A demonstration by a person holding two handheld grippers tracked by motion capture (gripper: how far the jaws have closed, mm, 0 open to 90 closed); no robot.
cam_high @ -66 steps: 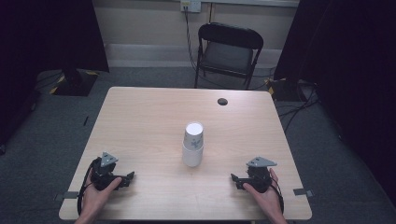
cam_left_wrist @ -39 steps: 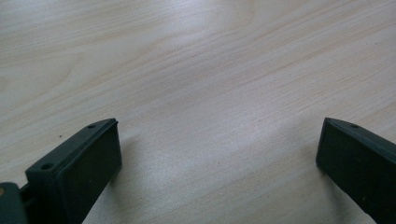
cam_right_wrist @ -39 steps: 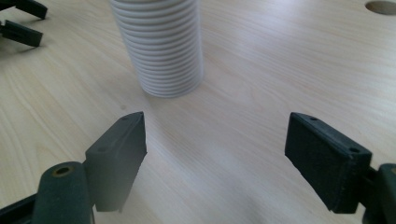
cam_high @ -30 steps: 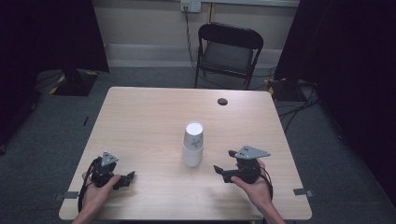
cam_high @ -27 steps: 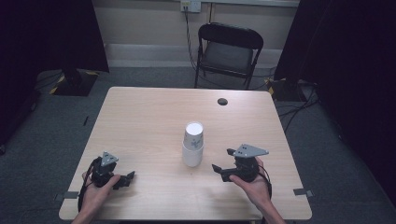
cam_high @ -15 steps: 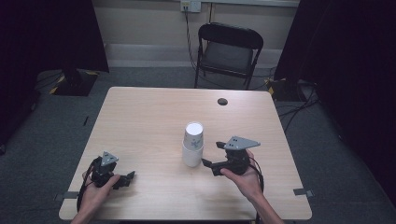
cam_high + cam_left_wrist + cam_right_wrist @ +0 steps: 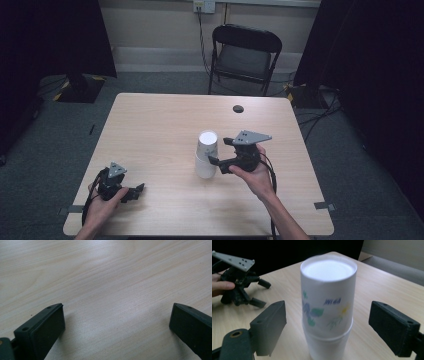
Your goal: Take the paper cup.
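Table is carrying very little: a stack of upturned paper cups is standing near its centre, bottoms up, probably so the top cup can be gripped by its sides and lifted off the one below. A small dark disc is lying well apart at about one o'clock from the stack. The right tongs are reaching in from three o'clock of the stack, held level by a hand with the forearm coming up from the near edge; their jaws have just been opening and are now standing spread on either side of the cups without touching them, as the right gripper view shows. The left tongs are resting low at about seven o'clock, well apart from the stack, jaws spread over bare wood, seemingly waiting their turn.
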